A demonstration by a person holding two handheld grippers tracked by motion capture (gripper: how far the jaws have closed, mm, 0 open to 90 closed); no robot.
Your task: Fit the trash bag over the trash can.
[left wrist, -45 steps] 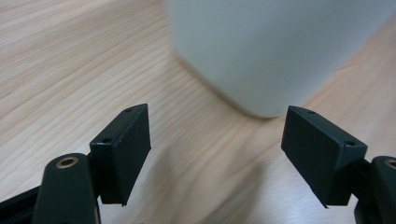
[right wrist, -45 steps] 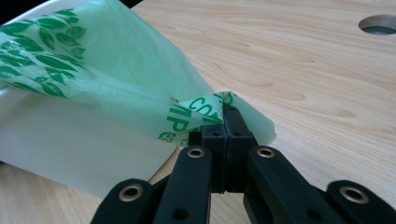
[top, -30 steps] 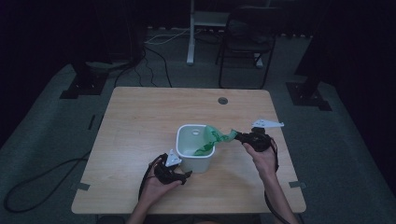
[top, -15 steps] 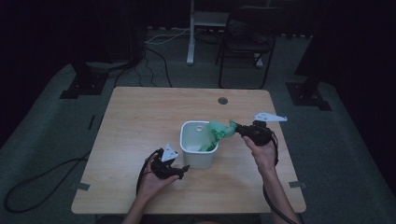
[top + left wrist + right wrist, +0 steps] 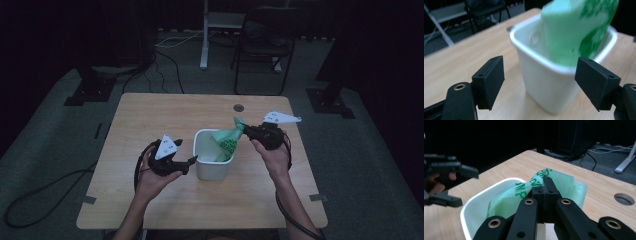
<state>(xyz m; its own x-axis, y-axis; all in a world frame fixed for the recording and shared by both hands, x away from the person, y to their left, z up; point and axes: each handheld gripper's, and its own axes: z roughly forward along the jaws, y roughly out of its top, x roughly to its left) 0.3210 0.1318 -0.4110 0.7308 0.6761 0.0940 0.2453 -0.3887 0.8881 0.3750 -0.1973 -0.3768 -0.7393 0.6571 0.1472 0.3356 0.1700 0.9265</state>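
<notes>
Left forearm: enters the high view from the bottom edge, angled up toward the middle of the table.
Left gripper (image 5: pixel 192 161): held by the person's left hand just left of the bin, its grey three-cornered plate on top; its tips point at the bin's left wall.
Left claw: wide apart; in the left gripper view the two black jaws stand to either side of the bin with nothing between their pads, and they do not touch it.
Right forearm: comes up from the bottom right of the high view, a cable trailing along it.
Right gripper (image 5: pixel 246 131): held above the bin's right rim, pointing left toward the bag.
Right claw: pinched tight on the gathered top of the green bag (image 5: pixel 554 183); in the right gripper view the pads meet with the twisted plastic caught between them.
Green bag: thin plastic with darker green print; its upper part hangs from the right gripper over the rim, its lower part sits inside the bin. In the left gripper view it is blurred.
White bin (image 5: pixel 207 165): a small square plastic tub, upright on the table, near the front centre, between the two grippers.
Table (image 5: pixel 150 115): light wood top; a round cable hole (image 5: pixel 239 107) sits near its far edge.
Beyond the table: dark floor with cables, stand feet at both sides, and a black chair (image 5: pixel 262 45) at the back.
</notes>
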